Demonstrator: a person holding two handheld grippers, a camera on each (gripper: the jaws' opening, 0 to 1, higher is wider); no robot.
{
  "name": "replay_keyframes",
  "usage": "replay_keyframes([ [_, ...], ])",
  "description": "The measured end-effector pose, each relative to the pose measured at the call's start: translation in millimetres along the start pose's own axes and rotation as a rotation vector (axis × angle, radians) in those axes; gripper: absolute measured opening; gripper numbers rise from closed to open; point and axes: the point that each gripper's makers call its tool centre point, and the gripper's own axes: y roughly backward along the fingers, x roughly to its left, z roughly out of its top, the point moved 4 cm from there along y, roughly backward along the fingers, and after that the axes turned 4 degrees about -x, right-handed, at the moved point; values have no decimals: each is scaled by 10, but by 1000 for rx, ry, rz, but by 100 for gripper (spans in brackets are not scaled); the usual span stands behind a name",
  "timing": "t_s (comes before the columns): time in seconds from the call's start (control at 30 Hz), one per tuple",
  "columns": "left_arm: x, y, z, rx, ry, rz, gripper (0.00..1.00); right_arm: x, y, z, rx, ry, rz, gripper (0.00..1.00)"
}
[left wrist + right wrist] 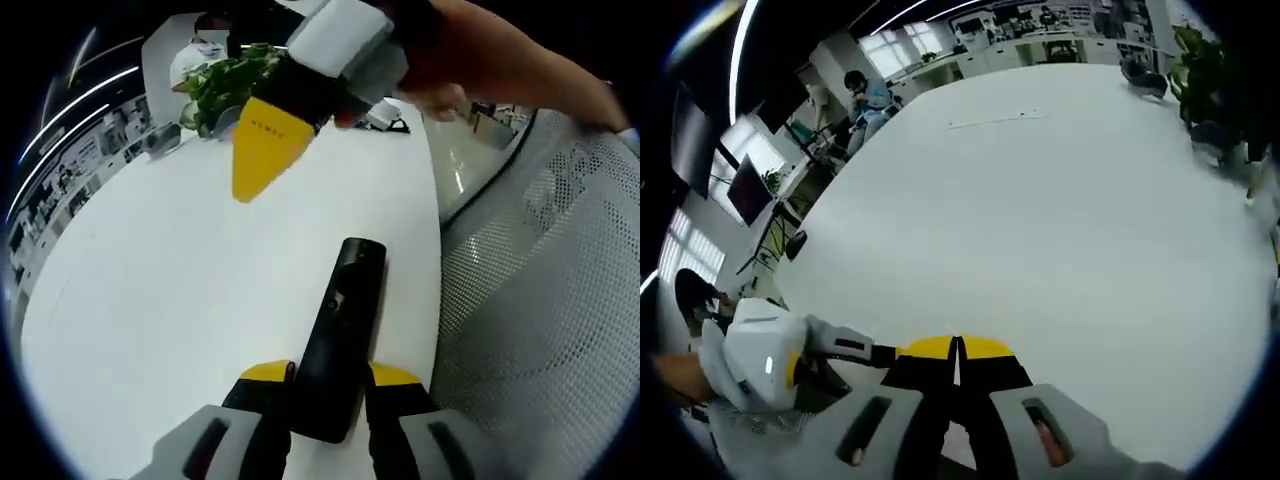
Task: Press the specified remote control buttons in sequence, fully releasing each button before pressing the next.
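Observation:
A black remote control (345, 320) lies lengthwise over the white table (150, 280), its near end clamped between the yellow-tipped jaws of my left gripper (332, 372), which is shut on it. My right gripper (250, 185) comes in from the top, held by a hand (480, 60). Its yellow tips are pressed together and hover above the table, up and left of the remote's far end, apart from it. In the right gripper view, the right gripper (958, 347) is shut with nothing in it over the bare table (1040, 200), and the left gripper's white body (750, 360) sits at the lower left.
A white mesh chair (540, 300) stands close along the table's right edge. A leafy plant (225, 85) and small dark items sit at the table's far end. A seated person (865, 95) and desks lie beyond the table.

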Motion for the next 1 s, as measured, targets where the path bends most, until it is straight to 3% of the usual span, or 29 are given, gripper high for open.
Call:
replay_keyframes([
  [0.13, 3, 3, -1, 2, -6, -3, 28, 37, 113, 192, -134, 75, -7, 0],
  [0.23, 5, 0, -2, 0, -11, -7, 28, 141, 204, 330, -232, 88, 56, 0],
  [0.33, 5, -1, -1, -3, -11, -7, 28, 156, 265, 388, -269, 114, 67, 0],
  [0.7, 2, -8, 3, -13, -14, -10, 28, 201, 667, 758, -499, 137, 79, 19],
  [0.9, 6, -14, -1, -20, -12, -10, 28, 282, 929, 912, -616, 153, 122, 40],
  [1.0, 7, -17, -2, -23, -14, -11, 28, 293, 1081, 977, -667, 162, 110, 49],
])
